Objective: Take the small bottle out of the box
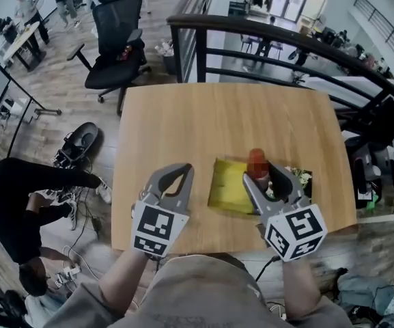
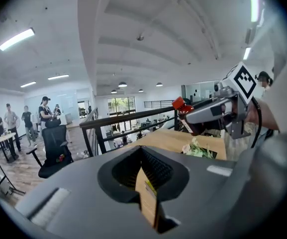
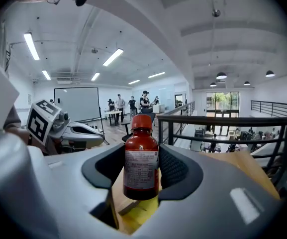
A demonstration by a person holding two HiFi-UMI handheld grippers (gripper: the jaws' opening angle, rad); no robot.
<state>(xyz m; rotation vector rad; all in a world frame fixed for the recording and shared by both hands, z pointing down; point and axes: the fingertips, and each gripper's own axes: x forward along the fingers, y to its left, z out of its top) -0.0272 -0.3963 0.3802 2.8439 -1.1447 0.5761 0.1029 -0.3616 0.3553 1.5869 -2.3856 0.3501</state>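
Note:
A small brown bottle (image 1: 257,161) with a red cap and white label (image 3: 141,166) is held upright, with my right gripper (image 1: 259,178) shut on its body. It hangs just above the yellow box (image 1: 228,184), which lies flat on the wooden table (image 1: 203,118); a strip of yellow (image 3: 142,211) shows under the bottle. A dark flap with a flower print (image 1: 300,178) lies to the box's right. My left gripper (image 1: 184,173) hovers left of the box, shut and with nothing in it. From the left gripper view, the bottle's cap (image 2: 178,103) sticks out of the right gripper (image 2: 207,112).
A black railing (image 1: 265,31) runs behind the table's far edge. A black office chair (image 1: 115,43) stands at the back left. A person in black (image 1: 26,203) crouches on the floor to the left, beside cables. The table's near edge is right under both grippers.

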